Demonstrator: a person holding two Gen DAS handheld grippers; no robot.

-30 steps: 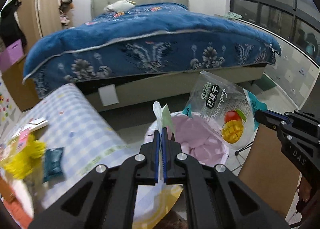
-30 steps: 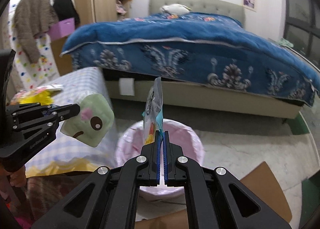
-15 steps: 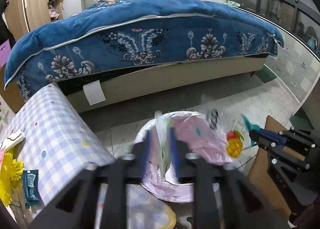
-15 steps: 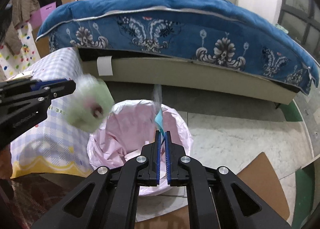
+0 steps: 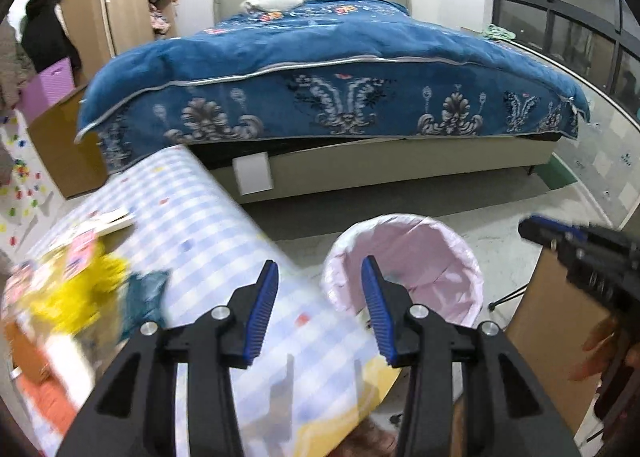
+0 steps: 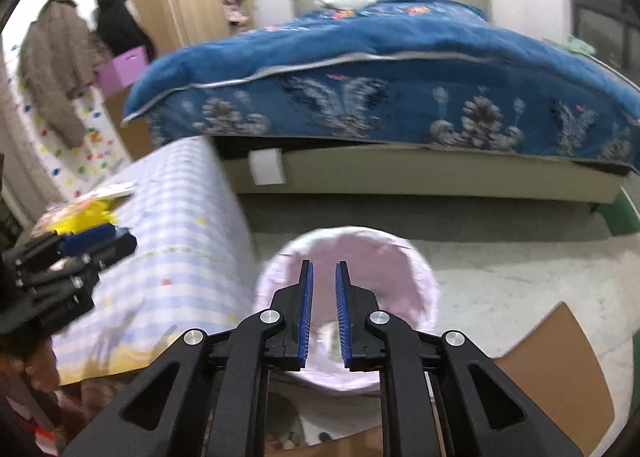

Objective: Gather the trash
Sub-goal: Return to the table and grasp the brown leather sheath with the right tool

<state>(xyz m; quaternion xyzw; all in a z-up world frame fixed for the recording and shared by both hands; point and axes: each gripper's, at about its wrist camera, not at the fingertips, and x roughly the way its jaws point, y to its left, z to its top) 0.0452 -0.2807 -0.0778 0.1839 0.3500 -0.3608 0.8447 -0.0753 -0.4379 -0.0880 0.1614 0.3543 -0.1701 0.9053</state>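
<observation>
1. Two hand-held grippers: left hand-held gripper with jaws just opened wide, empty; right hand-held gripper with jaws just parted narrowly, empty, over the bin.
2. Pink-lined trash bin stands on the floor, touching the checked counter.
3. Remaining litter lies on the counter's left side.
4. Risk: blur suggests haste; a swinging gripper could likely tip the bin.
</observation>
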